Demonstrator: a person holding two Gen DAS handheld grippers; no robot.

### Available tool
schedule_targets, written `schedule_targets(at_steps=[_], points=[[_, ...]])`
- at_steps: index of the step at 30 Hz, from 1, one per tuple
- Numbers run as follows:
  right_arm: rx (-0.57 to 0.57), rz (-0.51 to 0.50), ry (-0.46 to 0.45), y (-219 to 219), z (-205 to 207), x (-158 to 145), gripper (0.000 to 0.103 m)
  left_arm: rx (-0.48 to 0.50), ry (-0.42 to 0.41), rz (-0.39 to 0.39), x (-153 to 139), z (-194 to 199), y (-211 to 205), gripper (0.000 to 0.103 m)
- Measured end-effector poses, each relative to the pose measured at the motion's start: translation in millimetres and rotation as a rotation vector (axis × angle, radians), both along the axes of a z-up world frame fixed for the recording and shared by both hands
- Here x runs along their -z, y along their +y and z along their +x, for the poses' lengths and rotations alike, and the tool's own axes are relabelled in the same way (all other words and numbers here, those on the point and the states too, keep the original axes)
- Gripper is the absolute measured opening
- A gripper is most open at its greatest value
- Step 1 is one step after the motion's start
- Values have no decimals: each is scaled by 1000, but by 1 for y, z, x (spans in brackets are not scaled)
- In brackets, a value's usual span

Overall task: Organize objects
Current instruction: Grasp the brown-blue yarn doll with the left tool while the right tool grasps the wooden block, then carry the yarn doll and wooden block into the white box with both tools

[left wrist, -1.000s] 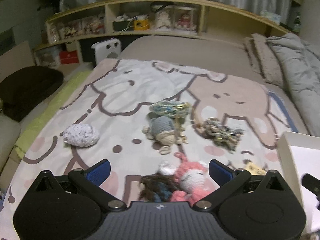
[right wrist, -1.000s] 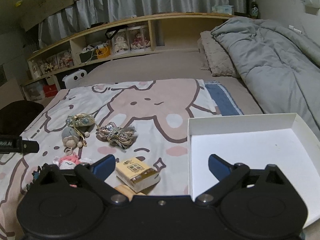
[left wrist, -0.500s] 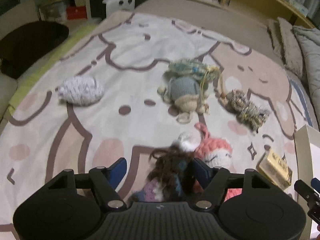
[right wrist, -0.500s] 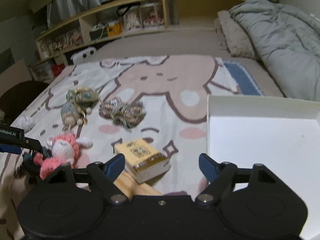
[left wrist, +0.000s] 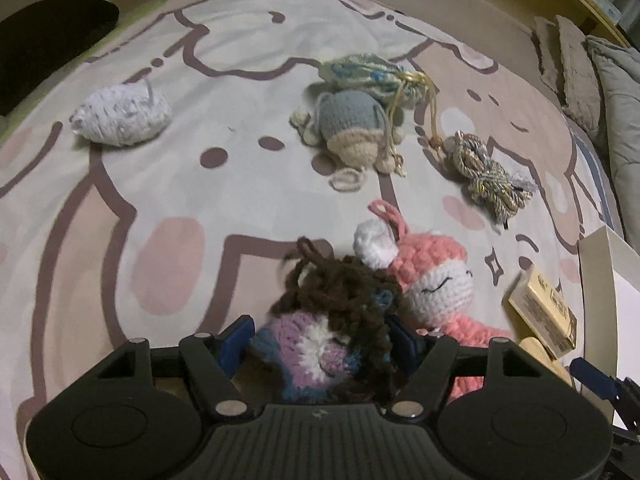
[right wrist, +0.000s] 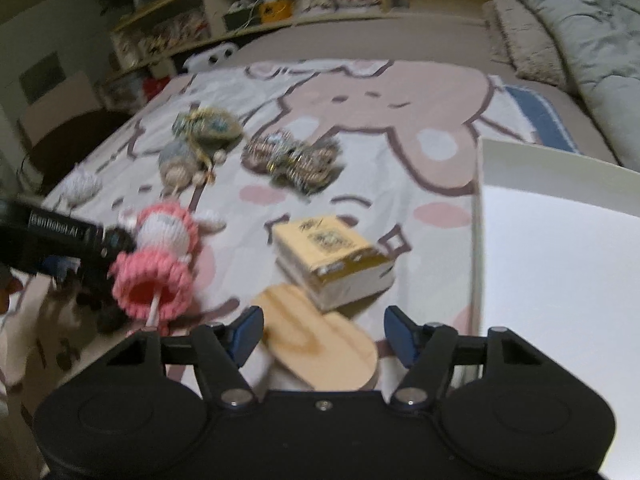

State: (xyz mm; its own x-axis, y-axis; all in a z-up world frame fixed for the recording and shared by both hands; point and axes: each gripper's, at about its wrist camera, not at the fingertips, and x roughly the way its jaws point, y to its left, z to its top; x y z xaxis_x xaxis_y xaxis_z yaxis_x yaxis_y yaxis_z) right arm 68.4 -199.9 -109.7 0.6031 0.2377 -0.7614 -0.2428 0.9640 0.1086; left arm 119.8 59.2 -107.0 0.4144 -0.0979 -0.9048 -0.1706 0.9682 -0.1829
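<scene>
Low in the frame, your left gripper (left wrist: 320, 344) clamps the brown-haired crochet doll (left wrist: 332, 320); your right gripper (right wrist: 322, 334) gapes wide, white box (right wrist: 560, 264) bare, everything unsorted.

I can't read any text for certain: print on the yellow rectangular box (right wrist: 334, 256) is blurred.

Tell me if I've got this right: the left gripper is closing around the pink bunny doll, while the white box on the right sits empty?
Not quite. In the left wrist view the left gripper brackets the brown-haired purple doll; the pink bunny doll lies beside it. The white box does look empty.
</scene>
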Motion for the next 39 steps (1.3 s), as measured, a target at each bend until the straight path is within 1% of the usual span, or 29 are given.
schedule_targets(at_steps=[2, 3, 5, 7, 11, 15, 18, 19, 21, 23, 25, 27, 29, 32, 34, 39], points=[[-17, -34, -6, 4, 0, 3, 71, 10, -4, -4, 1, -1, -3, 63], [-18, -38, -6, 4, 0, 3, 71, 14, -4, -12, 1, -1, -3, 61], [-21, -39, 17, 5, 0, 2, 71, 22, -4, -27, 1, -2, -5, 52], [-49, -46, 49, 7, -2, -2, 67, 35, -6, -32, 1, -3, -8, 49], [-117, -51, 111, 16, -12, -5, 65, 55, -16, -18, -4, -8, -12, 45], [-181, -54, 130, 27, -24, -8, 61, 27, -24, -10, -11, -15, -8, 43], [-155, -37, 130, 27, -21, -6, 60, -17, -36, -12, -17, -19, 1, 43], [-141, -24, 128, 25, -18, -5, 58, -28, -44, -9, -20, -21, 3, 43], [-103, -1, 118, 23, -10, -2, 57, -40, -61, 4, -25, -24, 7, 43], [-81, 1, 121, 23, -5, 3, 56, -43, -68, 4, -27, -26, 8, 43], [-82, -34, 141, 26, -5, 11, 49, -41, -69, 13, -28, -29, 7, 43], [-96, -56, 123, 29, -9, 11, 45, -42, -66, 21, -27, -33, 5, 43], [-81, -62, 112, 29, -10, 6, 45, -46, -75, 29, -29, -36, 5, 43], [-47, -18, 71, 23, -11, -10, 45, -57, -131, 65, -40, -40, 4, 42], [-15, 10, 37, 19, -12, -23, 45, -57, -172, 61, -51, -43, 4, 42], [55, 51, -47, 9, -14, -51, 45, -13, -257, 51, -74, -50, -6, 43]])
